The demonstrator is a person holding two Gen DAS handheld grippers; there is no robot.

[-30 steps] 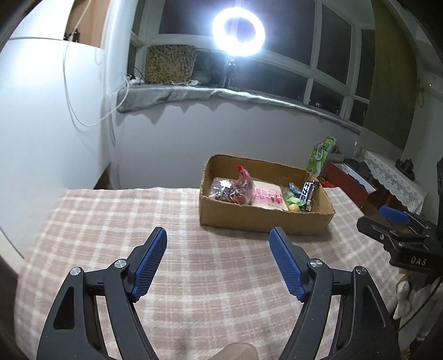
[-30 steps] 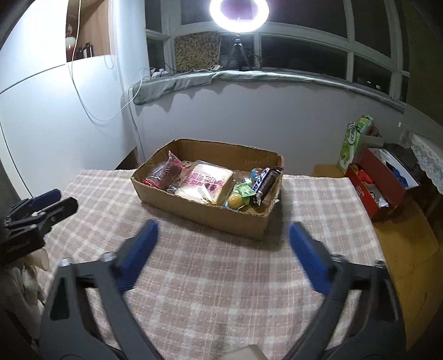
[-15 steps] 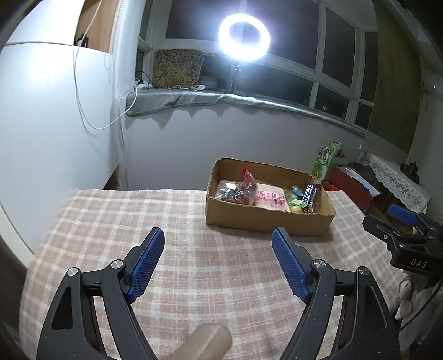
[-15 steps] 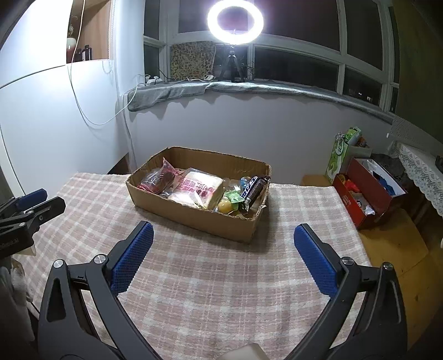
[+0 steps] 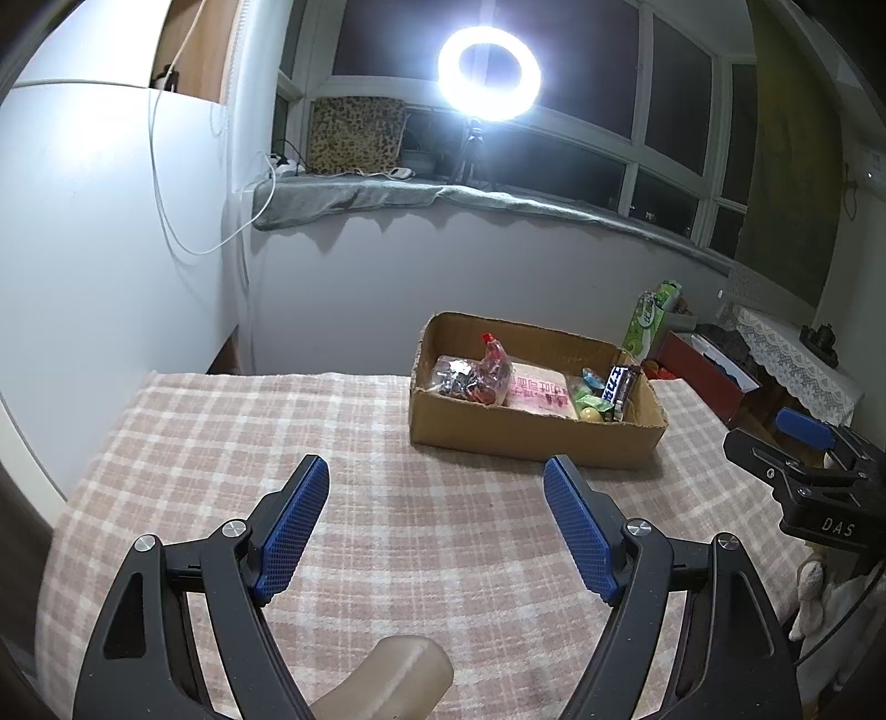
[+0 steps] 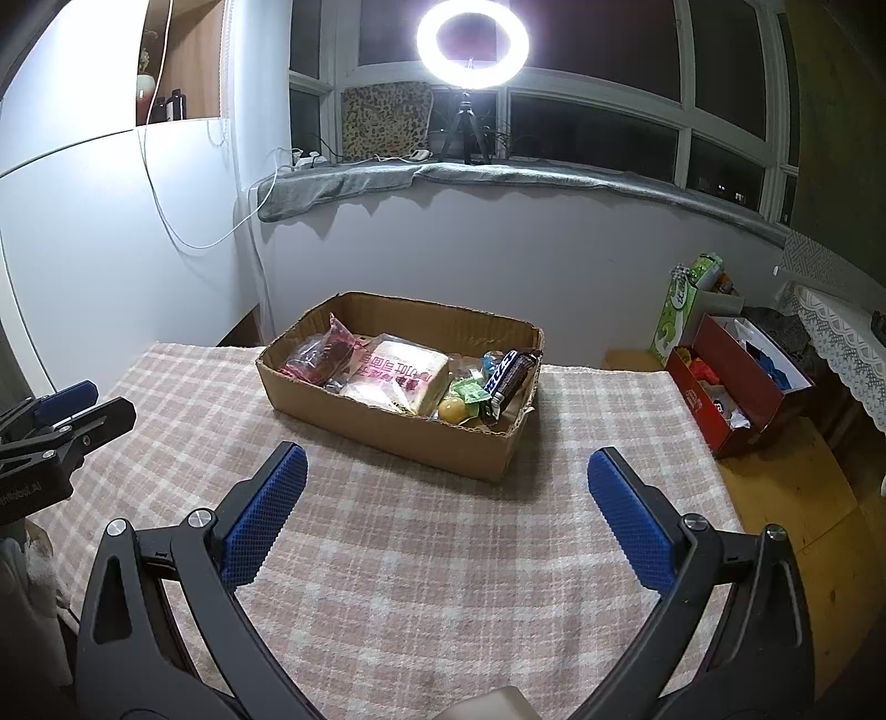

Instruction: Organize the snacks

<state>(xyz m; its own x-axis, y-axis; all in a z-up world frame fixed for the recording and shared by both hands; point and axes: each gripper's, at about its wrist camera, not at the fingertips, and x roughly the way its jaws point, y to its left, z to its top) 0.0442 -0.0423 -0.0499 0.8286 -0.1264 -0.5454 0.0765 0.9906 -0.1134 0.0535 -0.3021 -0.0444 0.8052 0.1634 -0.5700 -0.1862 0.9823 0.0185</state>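
The snacks sit together in an open cardboard box (image 6: 398, 387) on the far half of the table (image 6: 387, 554), which is covered by a pink checked cloth. Inside, from left to right in the right wrist view, are a red bag (image 6: 324, 354), a pale wrapped cake with pink lettering (image 6: 401, 374), a small yellow ball (image 6: 453, 411), green wrappers (image 6: 470, 390) and a dark chocolate bar (image 6: 506, 376) leaning against the right wall.

Both grippers hover over the near part of the table, well apart from the box. The left gripper (image 5: 434, 501) is spread wide and holds nothing; the right gripper (image 6: 446, 490) is likewise wide and empty. No snack lies loose on the cloth, so sorting looks finished or nearly so.

Risks, as I judge them: the chocolate bar is propped and could tip out if the box is nudged, and the light box could slide on the cloth if a finger catches its rim.

Hard to make out: what lies beneath the cake and wrappers, the box's near inner wall, and the small blue item behind the green wrappers. The ring light (image 6: 470, 44) glares. A red box (image 6: 736, 387) on the floor is partly cut off.
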